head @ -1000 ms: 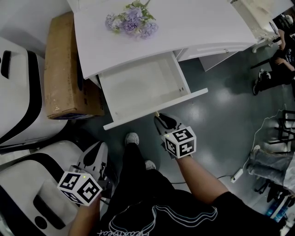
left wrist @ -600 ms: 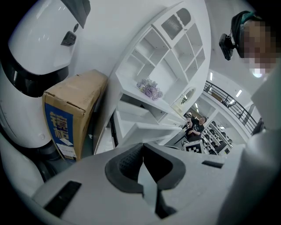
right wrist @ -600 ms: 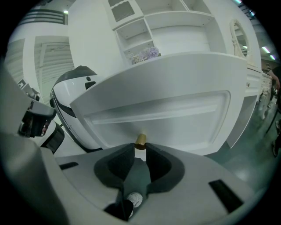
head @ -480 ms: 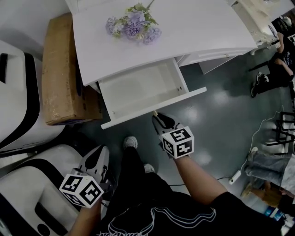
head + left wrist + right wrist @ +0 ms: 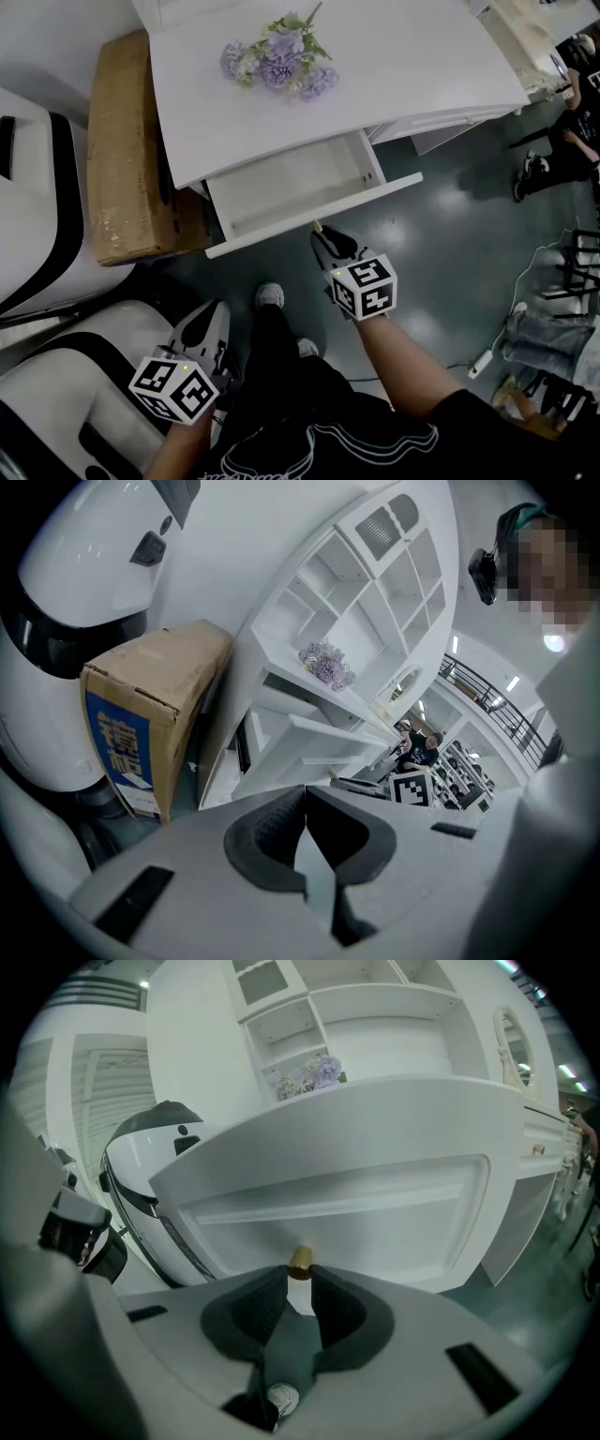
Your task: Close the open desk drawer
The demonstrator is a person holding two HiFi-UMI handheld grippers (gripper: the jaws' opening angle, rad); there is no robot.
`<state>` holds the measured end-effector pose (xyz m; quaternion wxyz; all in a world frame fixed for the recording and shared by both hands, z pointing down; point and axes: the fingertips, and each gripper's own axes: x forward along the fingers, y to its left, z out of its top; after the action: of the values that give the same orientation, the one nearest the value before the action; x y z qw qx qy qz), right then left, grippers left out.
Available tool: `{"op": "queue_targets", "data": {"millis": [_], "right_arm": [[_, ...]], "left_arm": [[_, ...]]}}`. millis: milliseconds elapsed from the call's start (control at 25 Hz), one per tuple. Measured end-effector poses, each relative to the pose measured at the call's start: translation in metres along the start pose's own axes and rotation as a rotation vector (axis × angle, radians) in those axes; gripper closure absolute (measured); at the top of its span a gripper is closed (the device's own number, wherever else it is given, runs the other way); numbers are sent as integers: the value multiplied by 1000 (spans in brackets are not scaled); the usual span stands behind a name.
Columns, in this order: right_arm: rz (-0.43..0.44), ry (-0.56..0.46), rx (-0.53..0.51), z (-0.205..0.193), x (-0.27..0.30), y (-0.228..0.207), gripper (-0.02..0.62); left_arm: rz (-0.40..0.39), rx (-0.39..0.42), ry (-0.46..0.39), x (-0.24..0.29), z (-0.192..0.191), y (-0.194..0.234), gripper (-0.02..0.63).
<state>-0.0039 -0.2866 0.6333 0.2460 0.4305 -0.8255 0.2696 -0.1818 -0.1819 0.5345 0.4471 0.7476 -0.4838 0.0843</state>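
Observation:
The white desk (image 5: 403,56) has one drawer (image 5: 291,183) pulled partly out, with nothing inside it. Its front panel (image 5: 356,1213) fills the right gripper view. A small brass knob (image 5: 300,1260) sticks out of the panel's middle. My right gripper (image 5: 322,234) reaches up to that panel, and its fingertips close around the knob (image 5: 319,226). My left gripper (image 5: 208,317) hangs low at the left, away from the drawer. In the left gripper view that gripper (image 5: 306,803) has its jaws together with nothing between them.
Purple flowers (image 5: 281,61) lie on the desk top. A cardboard box (image 5: 122,150) stands left of the desk, beside a big white and black machine (image 5: 37,197). The person's shoes (image 5: 270,295) stand on the dark floor below the drawer. Another person (image 5: 562,141) sits at far right.
The drawer has slid further into the desk, with my right gripper following it on the knob. Less of the drawer's inside shows now. The left gripper has barely shifted.

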Motion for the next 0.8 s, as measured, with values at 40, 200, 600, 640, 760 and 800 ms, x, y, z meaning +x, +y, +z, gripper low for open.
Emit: {"op": "queue_targets", "data": {"millis": [40,200,600,640,760,800], "right_arm": [[-2,-2,-2,2,2,0,509],[-3,-7,-12,12,12,-4,511],[-16,-16,-4,32,33,-10,511],[-17,-17,-4,33,35,-11,511],[-21,-22,1,37,40,-12,511],[-24,-24,4,38,41,-12,511]], "left_arm": [[1,0,3,1,0,0,600],[-2,-12,15,8,0,3,601],[18,-12,18,18,22,14,600],[18,-16,16,19,25,16,600],[18,-27,15,22,30,19,601],[17,-26,15,23,32,20,600]]}}
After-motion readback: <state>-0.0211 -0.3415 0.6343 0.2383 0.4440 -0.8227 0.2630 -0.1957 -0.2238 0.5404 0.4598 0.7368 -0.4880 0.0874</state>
